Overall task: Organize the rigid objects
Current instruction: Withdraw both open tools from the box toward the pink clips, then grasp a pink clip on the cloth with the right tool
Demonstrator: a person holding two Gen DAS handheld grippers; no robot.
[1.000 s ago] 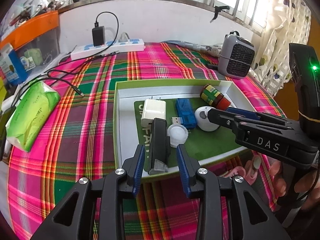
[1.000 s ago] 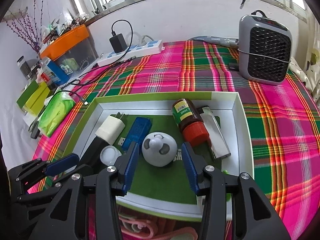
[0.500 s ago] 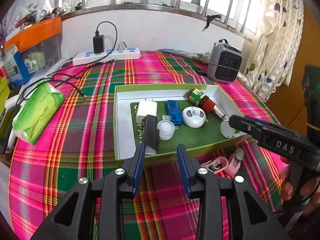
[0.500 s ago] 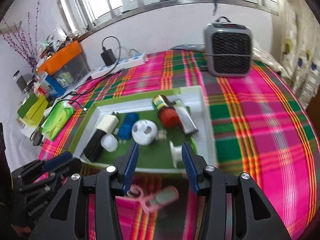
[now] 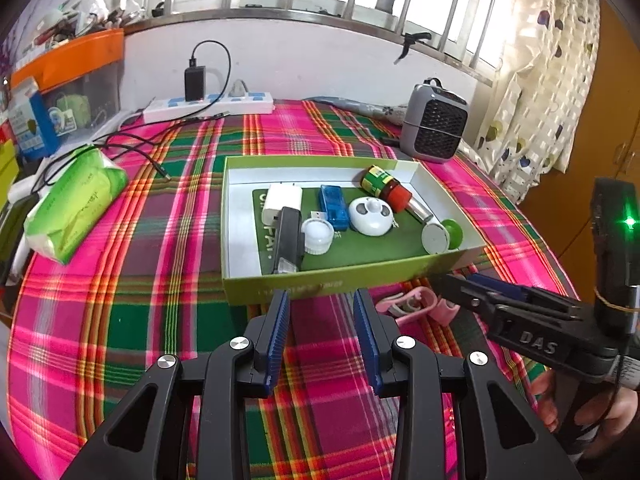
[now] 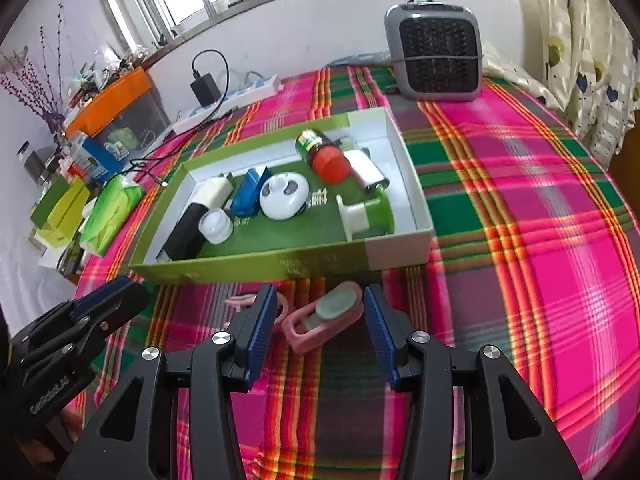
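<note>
A green box lid (image 5: 312,282) (image 6: 248,264) on the plaid cloth holds several items: a white charger (image 5: 283,199), a black block (image 5: 289,238), a blue stick (image 5: 333,208), a white round gadget (image 5: 370,216) (image 6: 284,196), a red-capped bottle (image 5: 387,187) (image 6: 322,154) and a green-and-white spool (image 6: 366,214). A pink object (image 6: 324,318) (image 5: 416,300) lies on the cloth in front of the box. My right gripper (image 6: 320,304) is open just above it, fingers either side. My left gripper (image 5: 322,310) is open and empty before the box's front wall.
A grey heater (image 5: 434,126) (image 6: 436,60) stands at the back right. A power strip (image 5: 208,104) with a plugged charger and cables lies at the back. A green tissue pack (image 5: 74,204) sits at the left. Orange bin and boxes crowd the far left edge.
Both grippers pulled back from over the box to the cloth in front of it. The green-and-white spool now rests in the box. The right gripper has come over the pink object.
</note>
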